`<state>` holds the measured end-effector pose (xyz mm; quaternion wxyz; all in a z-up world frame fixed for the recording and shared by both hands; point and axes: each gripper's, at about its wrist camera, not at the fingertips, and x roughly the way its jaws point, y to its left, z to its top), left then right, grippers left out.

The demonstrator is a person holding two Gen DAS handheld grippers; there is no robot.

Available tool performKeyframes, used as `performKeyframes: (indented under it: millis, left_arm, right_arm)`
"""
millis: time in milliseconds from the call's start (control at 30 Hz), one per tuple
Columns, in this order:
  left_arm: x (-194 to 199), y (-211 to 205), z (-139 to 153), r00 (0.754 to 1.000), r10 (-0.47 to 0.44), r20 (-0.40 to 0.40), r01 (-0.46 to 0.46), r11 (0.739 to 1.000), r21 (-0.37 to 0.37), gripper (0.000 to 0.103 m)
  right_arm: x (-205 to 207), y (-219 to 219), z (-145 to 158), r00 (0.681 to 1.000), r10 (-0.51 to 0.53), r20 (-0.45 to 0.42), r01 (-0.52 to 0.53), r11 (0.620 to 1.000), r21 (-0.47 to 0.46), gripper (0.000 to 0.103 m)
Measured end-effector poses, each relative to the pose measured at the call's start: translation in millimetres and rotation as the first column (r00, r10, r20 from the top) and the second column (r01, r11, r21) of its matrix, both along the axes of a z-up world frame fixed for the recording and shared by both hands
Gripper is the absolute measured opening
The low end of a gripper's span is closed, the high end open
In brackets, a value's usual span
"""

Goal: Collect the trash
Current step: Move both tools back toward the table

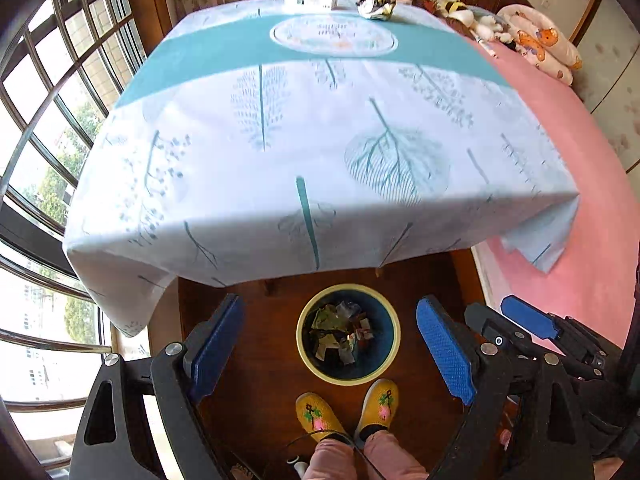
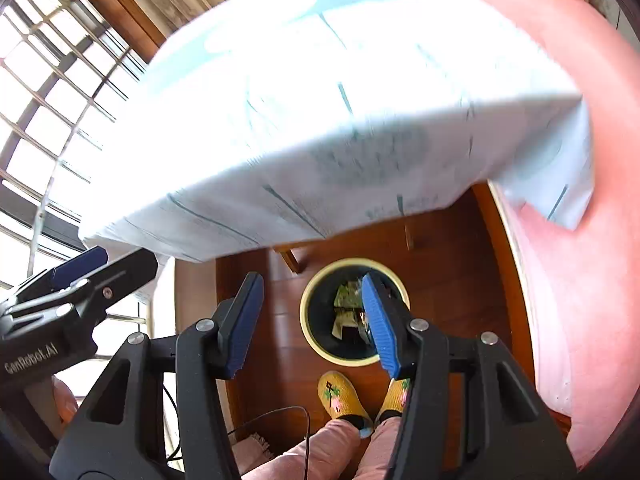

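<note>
Hovering both grippers, left (image 1: pixel 328 350) and right (image 2: pixel 310 320), spread wide and empty over the bin (image 1: pixel 306 354), I judge a drop finished. Crumpled wrapper (image 1: pixel 375 7) waits on the table's (image 1: pixel 280 140) far edge; next, reach there.

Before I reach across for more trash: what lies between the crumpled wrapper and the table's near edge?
Only bare tablecloth lies between the wrapper and the near edge, as the left wrist view shows.

A leaf-print tablecloth (image 1: pixel 312 132) beside a pink bed (image 1: pixel 592 208), yellow slippers (image 1: pixel 320 414) below
</note>
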<state>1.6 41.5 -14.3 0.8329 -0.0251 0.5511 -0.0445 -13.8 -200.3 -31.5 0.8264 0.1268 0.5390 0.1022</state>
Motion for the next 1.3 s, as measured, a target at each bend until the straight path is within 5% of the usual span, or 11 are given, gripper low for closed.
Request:
performKeyframes:
  millis: [267, 667, 967, 1300]
  left_arm:
    - [10, 20, 114, 0.985, -0.002, 0.171, 0.007, 1.0, -0.027, 0.091]
    - [45, 35, 215, 0.943, -0.024, 0.332, 0.021, 1.0, 0.012, 0.091]
    - [108, 38, 254, 0.924, 0.029, 0.38, -0.029, 1.0, -0.007, 0.091]
    - [254, -8, 235, 0.948, 0.12, 0.295, -0.135, 0.99, 0.032, 0.091]
  right_arm:
    - [1, 4, 98, 0.987, -0.024, 0.156, 0.021, 1.0, 0.018, 0.051]
    - [34, -4, 218, 0.942, -0.06, 0.33, 0.056, 0.998, 0.021, 0.055]
    - [121, -5, 229, 0.949, 0.016, 0.315, -0.008, 1.0, -0.026, 0.055]
    - [304, -33, 198, 0.97, 0.122, 0.213, -0.127, 0.992, 0.01, 0.055]
